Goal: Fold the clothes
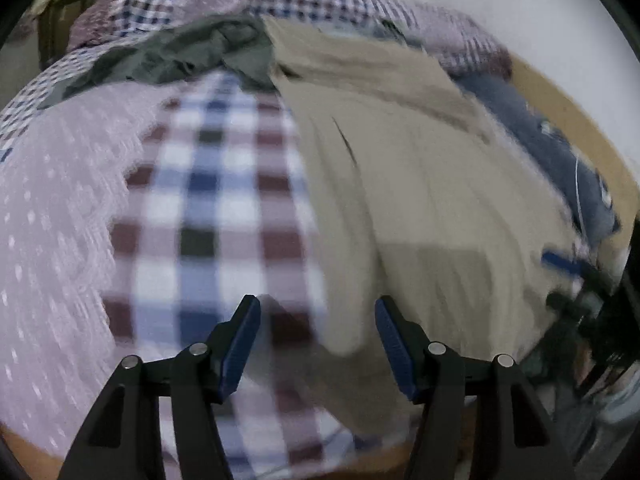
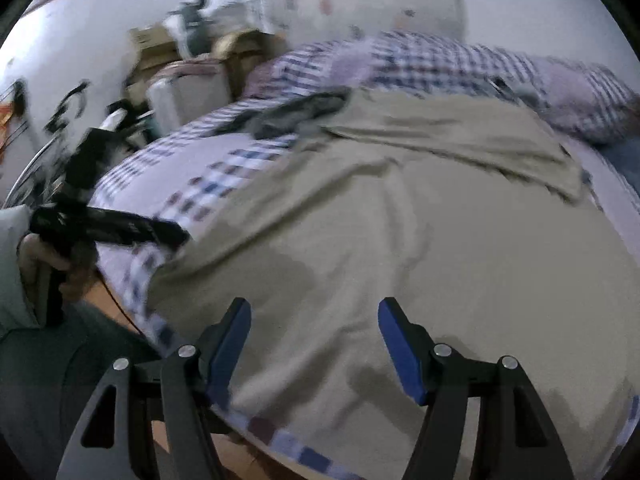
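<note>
Both grippers, left (image 1: pixel 318 340) and right (image 2: pixel 315 342), hover agape, empty, over spread khaki trousers (image 2: pixel 360 240); stage indeterminate.

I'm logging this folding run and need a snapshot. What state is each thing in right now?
left gripper: open, holding nothing, over the edge of the beige garment.
right gripper: open, empty, above the beige cloth.
beige garment: spread out on the bed, wrinkled, far end partly folded over.
dark green garment: crumpled, unfolded, beyond the beige one.
checked bedcover: lying flat beneath the clothes.
</note>
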The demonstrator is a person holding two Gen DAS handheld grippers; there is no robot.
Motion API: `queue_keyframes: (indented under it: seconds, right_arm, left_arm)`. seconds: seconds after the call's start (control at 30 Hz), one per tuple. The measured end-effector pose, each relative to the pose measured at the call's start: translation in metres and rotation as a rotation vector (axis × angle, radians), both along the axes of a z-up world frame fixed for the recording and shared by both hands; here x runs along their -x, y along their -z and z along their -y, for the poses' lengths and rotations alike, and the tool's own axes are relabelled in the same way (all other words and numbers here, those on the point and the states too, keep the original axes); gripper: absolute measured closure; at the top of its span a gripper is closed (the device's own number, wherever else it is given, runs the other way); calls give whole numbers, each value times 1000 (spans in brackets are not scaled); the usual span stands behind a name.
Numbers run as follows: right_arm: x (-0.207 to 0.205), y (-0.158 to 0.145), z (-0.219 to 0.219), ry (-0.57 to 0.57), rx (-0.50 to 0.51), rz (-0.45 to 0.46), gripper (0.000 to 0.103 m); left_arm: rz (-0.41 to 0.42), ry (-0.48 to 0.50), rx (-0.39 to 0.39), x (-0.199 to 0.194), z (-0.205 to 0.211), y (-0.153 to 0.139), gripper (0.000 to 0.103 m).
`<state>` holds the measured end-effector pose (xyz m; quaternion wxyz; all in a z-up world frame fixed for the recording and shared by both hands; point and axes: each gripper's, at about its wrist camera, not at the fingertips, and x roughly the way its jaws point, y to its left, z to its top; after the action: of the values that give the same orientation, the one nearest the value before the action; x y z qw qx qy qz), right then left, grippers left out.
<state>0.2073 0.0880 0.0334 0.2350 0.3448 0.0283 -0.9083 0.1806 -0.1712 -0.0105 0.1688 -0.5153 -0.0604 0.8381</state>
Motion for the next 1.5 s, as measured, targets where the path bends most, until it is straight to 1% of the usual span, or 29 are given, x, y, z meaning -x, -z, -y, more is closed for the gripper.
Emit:
queue_keyframes:
  seconds: [0.07, 0.1, 0.13, 0.17, 0.23, 0.3, 0.33, 0.4, 0.47, 0.5, 0.53, 0.6, 0.63, 0.7, 0.77, 0.83, 0.87, 0.9, 0.93, 0.97, 1.03, 1.13, 1.17, 1.23, 1.3, 1.33, 1.4, 1.43, 1.5]
  right_arm:
    - [-8, -2, 10, -44, -10, -28, 33]
    - [-13, -3, 16, -66, -15, -43, 33]
    - [-16, -4, 19, -86, -15, -52, 33]
    - [-18, -2, 23, -104, -26, -58, 33]
    - [-22, 2, 35, -141, -67, -69, 33]
    - [-27, 8, 49, -185, -120, -81, 33]
    - [-29, 11, 56, -208, -147, -87, 33]
    - [-35, 18, 72, -249, -190, -112, 33]
    - [-40, 23, 88, -283, -225, -142, 33]
    - [-43, 26, 96, -300, -240, -159, 33]
    - [-46, 29, 106, -318, -258, -178, 33]
    - [-52, 36, 126, -357, -298, -221, 33]
    - [-55, 39, 137, -376, -319, -243, 33]
    - [-60, 48, 158, -408, -371, -303, 34]
    - [-61, 55, 175, -424, -407, -342, 36]
    - [-59, 62, 187, -429, -430, -356, 44]
    - [-56, 67, 192, -428, -448, -355, 58]
    - [-55, 70, 196, -431, -472, -352, 93]
    - [-54, 73, 198, -436, -500, -348, 99]
    - [-55, 71, 196, -435, -509, -358, 99]
    - [-58, 48, 178, -393, -459, -391, 99]
    - [-52, 12, 144, -291, -356, -382, 99]
    - [-47, 6, 132, -270, -325, -353, 97]
    - [-32, 7, 111, -274, -260, -251, 96]
    - [-18, 17, 98, -334, -194, -136, 88]
    - [-15, 21, 96, -352, -189, -106, 85]
    - [-11, 27, 96, -382, -193, -62, 74]
    - [-11, 28, 95, -394, -186, -51, 72]
    - [-13, 26, 94, -414, -159, -44, 67]
  left_arm:
    - [94, 31, 14, -17, -18, 17, 49]
    - [125, 66, -12, -27, -27, 20, 55]
    - [150, 109, -52, -38, -36, 22, 68]
    - [174, 152, -92, -48, -45, 24, 72]
    - [171, 220, -218, -67, -54, 16, 73]
    - [115, 202, -307, -81, -47, 0, 73]
    - [85, 151, -343, -87, -35, -5, 71]
    - [23, 8, -401, -96, -4, -14, 69]
    - [-33, -175, -441, -103, 31, -15, 58]
    - [-66, -291, -466, -108, 52, -14, 49]
    - [-87, -369, -488, -111, 66, -12, 44]
    - [-93, -488, -564, -119, 88, -4, 44]
    - [-90, -523, -586, -123, 95, -1, 44]
    - [-85, -540, -579, -124, 98, 2, 44]
    - [-80, -518, -543, -123, 93, 3, 44]
    - [-75, -476, -489, -122, 83, 2, 44]
    - [-71, -463, -473, -120, 79, 1, 44]
    - [-69, -456, -461, -121, 79, 0, 44]
    - [-68, -456, -453, -123, 80, -1, 44]
    - [-71, -463, -453, -124, 79, -2, 44]
    - [-83, -481, -459, -124, 79, -4, 44]
    - [-103, -466, -423, -117, 71, -7, 44]
    - [-107, -445, -389, -114, 63, -8, 44]
    - [-110, -394, -322, -109, 48, -11, 44]
    - [-128, -311, -277, -107, 27, -16, 44]
    - [-137, -279, -263, -104, 18, -18, 44]
    - [-145, -220, -244, -100, 3, -20, 44]
    - [-140, -200, -232, -97, -3, -18, 44]
    - [-120, -203, -230, -89, -6, -14, 44]
